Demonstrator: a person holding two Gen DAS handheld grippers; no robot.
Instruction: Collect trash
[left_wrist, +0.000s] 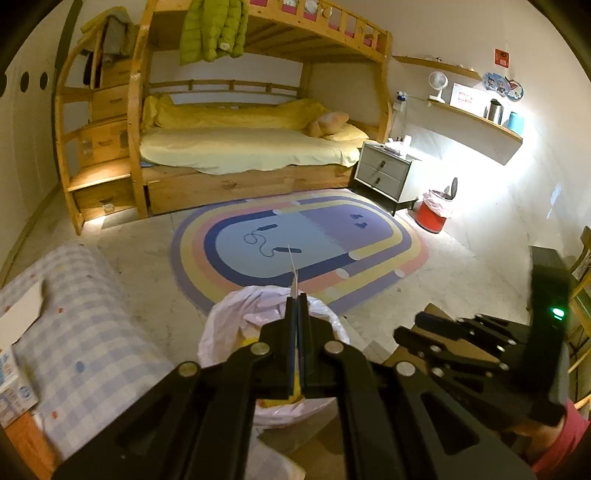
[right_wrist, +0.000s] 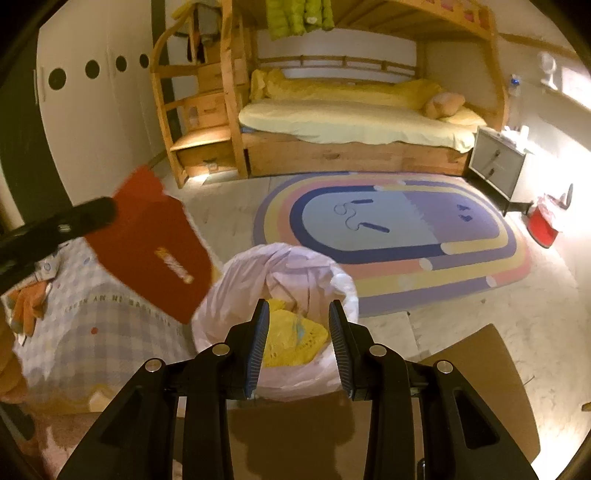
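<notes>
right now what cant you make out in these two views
- Red card, right view: motion-blurred, its logo unreadable; seen edge-on from the left view, in the left gripper.
- Bag contents: its folds and the right gripper hide most.
- Far red bin: too small to tell what's inside.

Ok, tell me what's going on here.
A person is collecting trash with two hand-held grippers. The left hand-held gripper is shut on a flat red packet, held beside the white-lined bin. The right hand-held gripper hangs open over the bin, above yellow rubbish inside.
</notes>
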